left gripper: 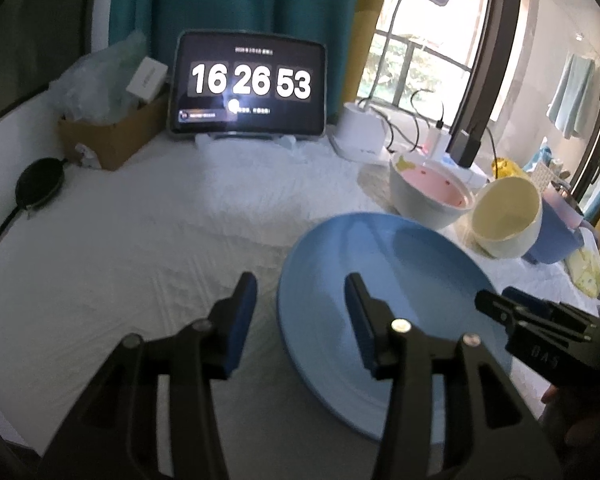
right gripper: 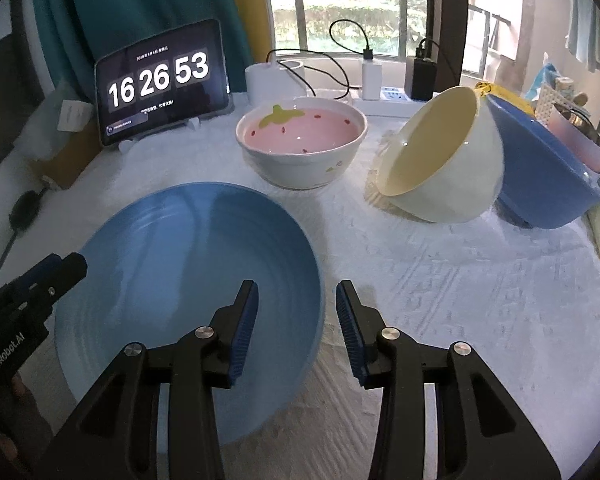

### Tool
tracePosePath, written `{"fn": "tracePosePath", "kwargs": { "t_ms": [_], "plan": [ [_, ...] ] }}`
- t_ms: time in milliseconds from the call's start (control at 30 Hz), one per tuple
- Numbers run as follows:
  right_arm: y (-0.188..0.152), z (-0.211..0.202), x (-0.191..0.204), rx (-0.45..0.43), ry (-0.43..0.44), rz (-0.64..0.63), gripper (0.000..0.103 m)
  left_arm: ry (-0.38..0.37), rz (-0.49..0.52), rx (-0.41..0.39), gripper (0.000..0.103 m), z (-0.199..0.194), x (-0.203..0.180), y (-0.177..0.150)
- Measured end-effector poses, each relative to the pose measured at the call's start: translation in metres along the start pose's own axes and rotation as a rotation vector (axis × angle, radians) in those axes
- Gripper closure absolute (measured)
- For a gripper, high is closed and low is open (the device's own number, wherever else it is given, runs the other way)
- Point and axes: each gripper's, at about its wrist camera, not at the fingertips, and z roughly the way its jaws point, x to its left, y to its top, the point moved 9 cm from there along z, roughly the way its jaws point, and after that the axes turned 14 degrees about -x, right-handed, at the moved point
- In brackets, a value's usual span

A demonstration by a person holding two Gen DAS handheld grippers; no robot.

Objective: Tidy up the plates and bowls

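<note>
Both tools spread, nothing pinched: your left tool [left gripper: 300, 320] straddles the left rim of the blue plate [right gripper: 188, 264], your right tool [right gripper: 297, 320] straddles its right rim. Plate lies flat, near on the desk [right gripper: 460, 300]. Far centre, pink bowl [right gripper: 302, 144] upright; far right, cream bowl [right gripper: 440, 156] tipped against the blue bowl [right gripper: 540, 168]. Looks like nothing's stacked yet, so most of the sorting's still ahead.

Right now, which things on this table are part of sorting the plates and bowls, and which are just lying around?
Part of the job:
blue plate
strawberry bowl
cream bowl, tipped against the blue bowl

Just lying about:
tablet clock
cardboard box
white lamp base
chargers and cables
black pouch
</note>
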Motion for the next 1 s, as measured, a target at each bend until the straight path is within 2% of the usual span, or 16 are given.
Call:
{"fn": "tracePosePath", "kwargs": {
  "t_ms": [200,500,767,867,1000],
  "plan": [
    [0.003,-0.015,-0.016,-0.026,-0.014,0.014,0.06,-0.004,-0.007,-0.044,0.056,-0.013,-0.011,0.009],
    [0.011,-0.041,-0.062,-0.083,-0.062,0.069,0.06,-0.068,0.035,-0.079,0.055,-0.029,-0.055,0.018],
    [0.013,-0.063,-0.102,-0.127,-0.1,0.117,0.06,-0.134,0.084,-0.086,0.055,-0.036,-0.103,0.021],
    [0.014,-0.072,-0.12,-0.149,-0.116,0.138,0.06,-0.167,0.064,-0.057,0.055,-0.035,-0.118,0.019],
    [0.012,-0.082,-0.14,-0.165,-0.129,0.16,0.06,-0.182,0.079,-0.059,0.055,-0.037,-0.139,0.019]
  ]
}}
